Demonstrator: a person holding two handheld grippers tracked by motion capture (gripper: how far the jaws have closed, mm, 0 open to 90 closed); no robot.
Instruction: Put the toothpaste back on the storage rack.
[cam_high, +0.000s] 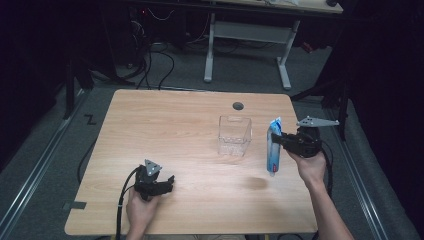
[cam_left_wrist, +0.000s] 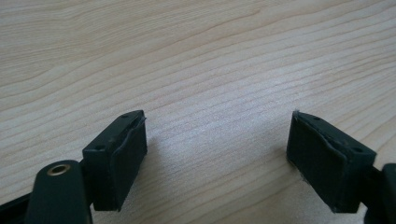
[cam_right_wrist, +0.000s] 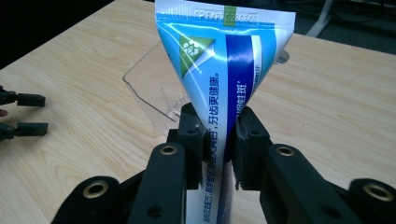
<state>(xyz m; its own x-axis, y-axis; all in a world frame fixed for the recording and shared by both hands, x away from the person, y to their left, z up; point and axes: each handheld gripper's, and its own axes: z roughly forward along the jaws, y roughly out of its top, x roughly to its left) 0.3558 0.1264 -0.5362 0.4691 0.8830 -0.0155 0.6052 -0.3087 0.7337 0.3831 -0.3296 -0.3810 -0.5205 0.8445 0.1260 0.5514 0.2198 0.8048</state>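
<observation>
The right gripper (cam_right_wrist: 219, 140) is clamped on a toothpaste tube (cam_right_wrist: 224, 70); its jaws pinch the tube partway along its length, and the flat crimped end stands above them. In the high view the right gripper (cam_high: 284, 140) holds the tube (cam_high: 273, 147) upright above the right side of the table (cam_high: 150, 130), with the cap end hanging down and clear of the wood. Just to the left of the tube stands a clear plastic box (cam_high: 234, 135), open at the top and, as far as can be seen, with nothing in it. It sits a little right of the table's middle, near a small round hole (cam_high: 238, 106) toward the far edge.

The left gripper (cam_high: 167, 182) rests at the near left, well apart from the box. Its jaws stand wide apart with nothing between them, and its own view looks down on bare wood between the pads (cam_left_wrist: 123, 158).

The step in hand looks like carrying the lifted tube toward the box. The next move calls for shifting the tube left until it hangs over the opening, lowering the cap end inside without knocking the thin wall, then letting go.
</observation>
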